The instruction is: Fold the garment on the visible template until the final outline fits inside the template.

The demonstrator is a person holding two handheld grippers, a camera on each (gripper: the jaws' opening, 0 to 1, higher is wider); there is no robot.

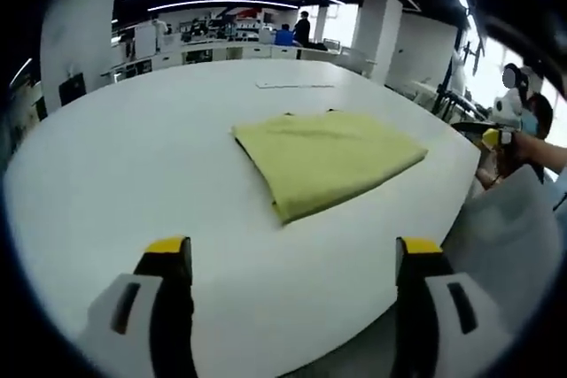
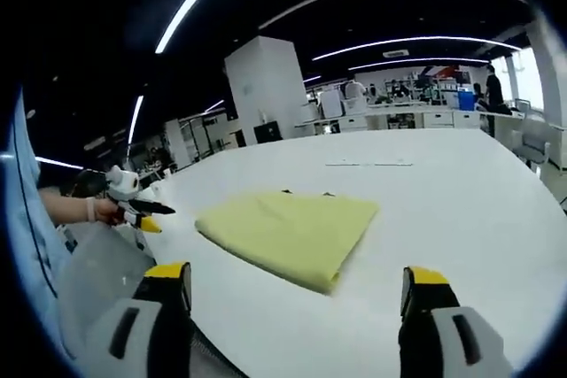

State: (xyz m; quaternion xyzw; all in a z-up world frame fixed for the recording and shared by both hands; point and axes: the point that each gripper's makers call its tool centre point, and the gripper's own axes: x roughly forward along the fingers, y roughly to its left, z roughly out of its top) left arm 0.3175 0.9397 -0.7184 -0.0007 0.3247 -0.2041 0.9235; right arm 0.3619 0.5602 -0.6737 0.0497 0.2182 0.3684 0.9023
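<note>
Garment: yellow cloth (image 1: 326,161) lies folded flat mid-tabletop (image 1: 133,165), touched by neither tool.
Left tool (image 1: 295,263): jaws spread wide, holding nothing, at the near edge.
Right tool (image 2: 299,288): jaws apart, holding nothing.
Right gripper view: a hand holds the left tool at the tabletop's edge.
Left gripper view: distant desks (image 1: 221,49).

Your folded garment (image 1: 326,162) is soft, matt yellow-green cloth with a fine, even weave and gentle creases along its folds. It lies on a desk (image 1: 133,174) with a smooth white top that has a faint satin sheen from the ceiling lights. Your left gripper (image 1: 297,258) and right gripper (image 2: 297,288) look like hard moulded plastic: pale grey, smooth bodies, black inner faces and glossy yellow tips.
</note>
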